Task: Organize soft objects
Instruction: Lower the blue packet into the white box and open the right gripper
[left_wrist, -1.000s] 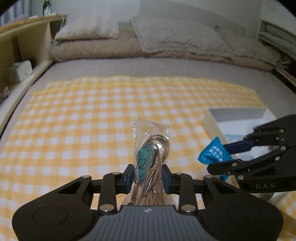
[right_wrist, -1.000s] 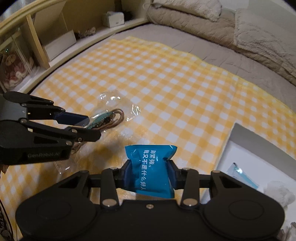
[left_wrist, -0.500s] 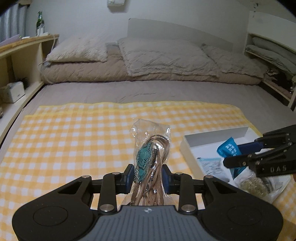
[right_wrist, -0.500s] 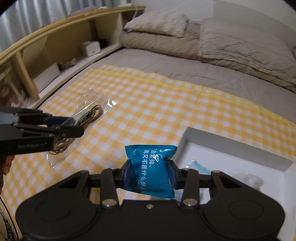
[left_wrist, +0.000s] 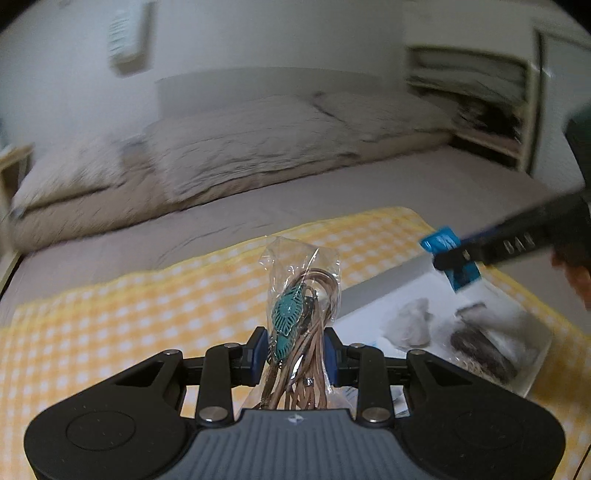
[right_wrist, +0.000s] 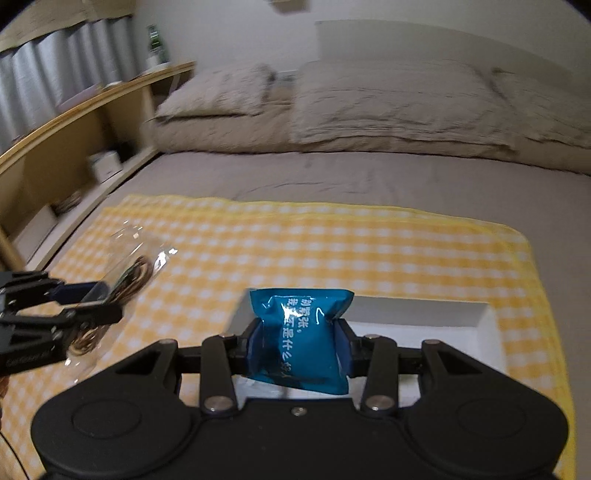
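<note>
The left hand-held gripper (left_wrist: 295, 350) is clamped on a clear plastic bag of tan cords (left_wrist: 301, 295); the right hand-held gripper (right_wrist: 299, 345) pinches a glossy blue foil packet (right_wrist: 301, 339). Both hang above the shallow white box (right_wrist: 484, 325) on the yellow checked cloth (right_wrist: 332, 240), seemingly mid-delivery. Next: lower and release inside.

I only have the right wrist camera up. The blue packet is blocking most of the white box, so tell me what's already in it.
Observer: The left wrist view shows a white crumpled wad in the white box.
Operator: Anything else in there?
Observer: A dark bundle in clear wrap, to the right of the wad.
Operator: What's inside the left gripper's bag?
Observer: The left gripper is shut on a clear bag of tan cords with a teal leaf-shaped piece.
</note>
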